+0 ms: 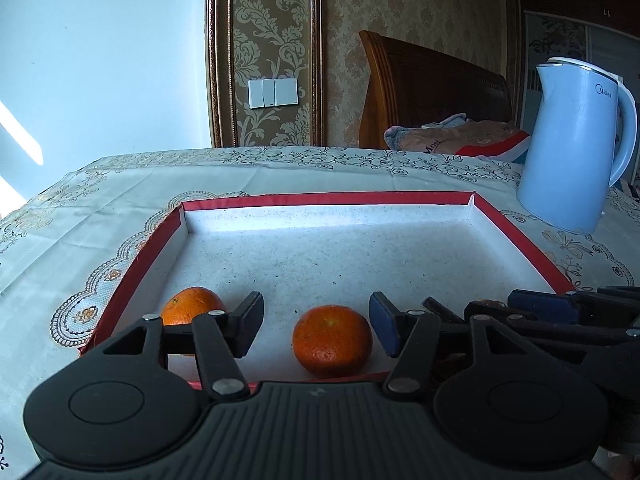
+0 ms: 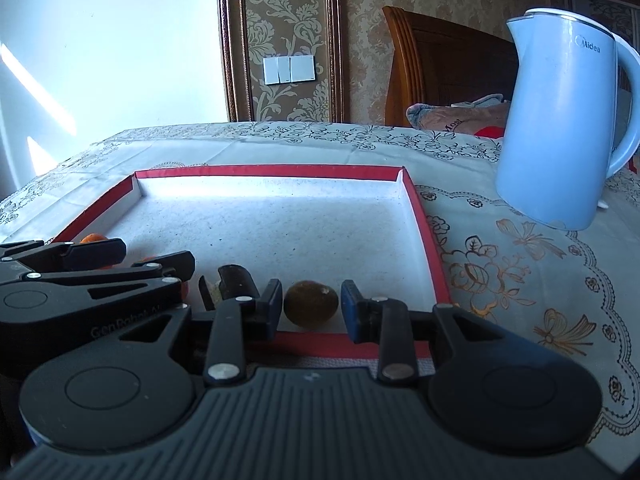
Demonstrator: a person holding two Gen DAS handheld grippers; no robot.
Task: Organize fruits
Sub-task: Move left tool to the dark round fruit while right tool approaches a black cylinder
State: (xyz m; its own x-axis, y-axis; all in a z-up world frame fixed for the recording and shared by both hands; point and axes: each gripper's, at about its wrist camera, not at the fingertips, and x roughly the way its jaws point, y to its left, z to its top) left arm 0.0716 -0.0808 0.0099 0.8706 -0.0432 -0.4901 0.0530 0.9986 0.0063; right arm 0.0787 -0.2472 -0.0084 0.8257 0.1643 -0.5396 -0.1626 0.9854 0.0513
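Observation:
A shallow red-rimmed tray point(image 1: 328, 199) with a white floor lies on the table. In the left wrist view an orange point(image 1: 332, 340) sits near the tray's front edge, between the open fingers of my left gripper point(image 1: 318, 322), untouched. A second orange point(image 1: 192, 305) lies to the left, partly behind the left finger. In the right wrist view a brown kiwi point(image 2: 311, 302) lies on the tray floor between the open fingers of my right gripper point(image 2: 310, 306). A dark banana piece point(image 2: 236, 280) lies left of it. The left gripper point(image 2: 100, 264) shows at the left.
A light blue kettle point(image 1: 576, 148) stands on the tablecloth right of the tray, also in the right wrist view point(image 2: 560, 120). A wooden headboard point(image 1: 432, 88) and bedding lie beyond the table. The table's far edge point(image 1: 280, 152) runs behind the tray.

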